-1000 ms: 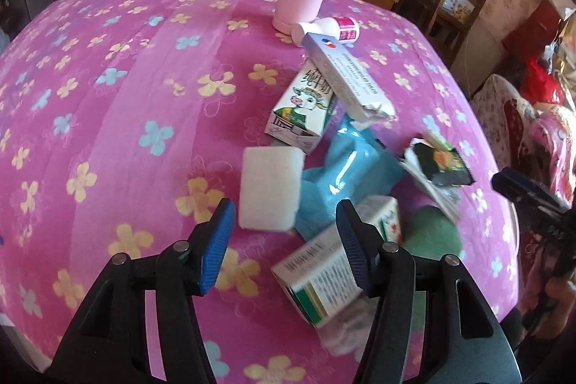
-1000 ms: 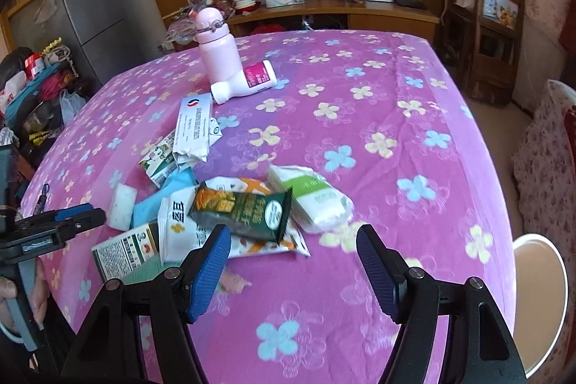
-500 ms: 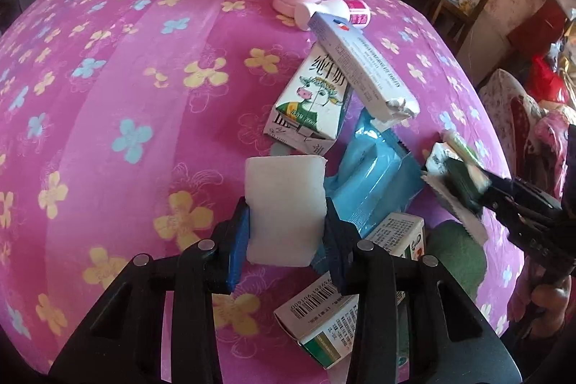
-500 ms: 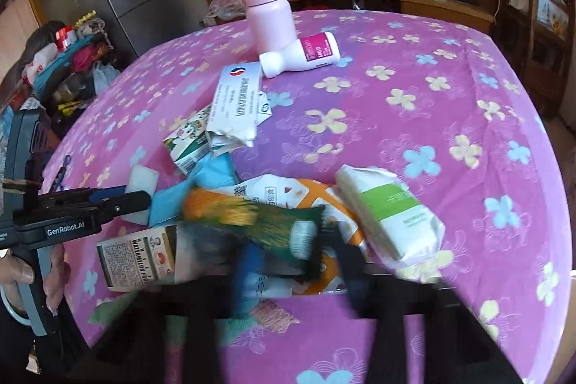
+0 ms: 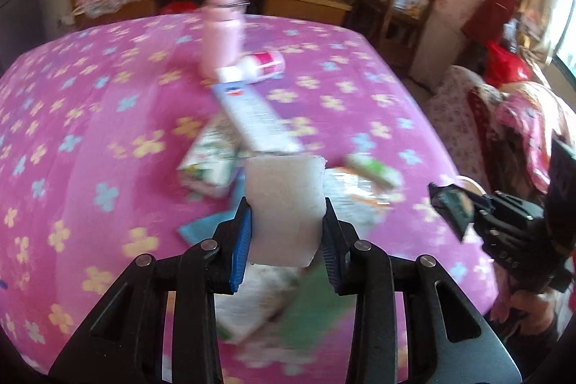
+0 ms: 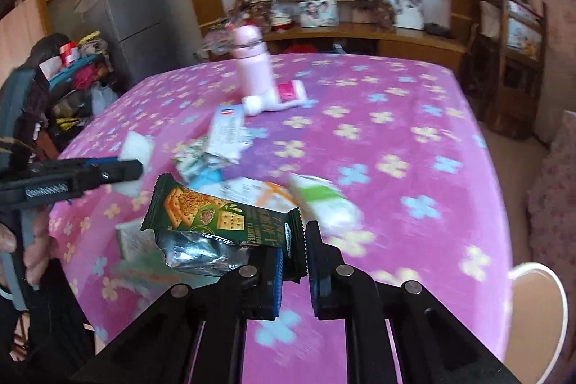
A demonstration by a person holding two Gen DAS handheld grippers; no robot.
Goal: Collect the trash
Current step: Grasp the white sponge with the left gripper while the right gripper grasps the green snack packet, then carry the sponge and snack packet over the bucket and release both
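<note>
My left gripper [image 5: 287,240] is shut on a white foam block [image 5: 284,207] and holds it above the trash pile on the pink flowered table [image 5: 90,117]. My right gripper [image 6: 292,261] is shut on the end of a dark green cracker wrapper [image 6: 216,222], lifted off the table. Each gripper shows in the other view: the right gripper [image 5: 451,204] with the wrapper at the right edge, the left gripper [image 6: 118,168] with the foam block [image 6: 136,146] at the left. A milk carton [image 5: 208,161], a long white box [image 5: 255,121] and a blue packet [image 5: 205,225] lie on the table.
A pink bottle [image 5: 223,27] stands at the far side with a white and pink tube [image 5: 259,67] lying beside it. A white and green packet [image 6: 324,200] lies near the wrapper. A white round bin rim [image 6: 540,305] sits below the table's right edge. Chairs and shelves stand behind.
My left gripper closed on the foam block and lifted it. My right gripper closed on the green cracker wrapper and raised it off the pile.
</note>
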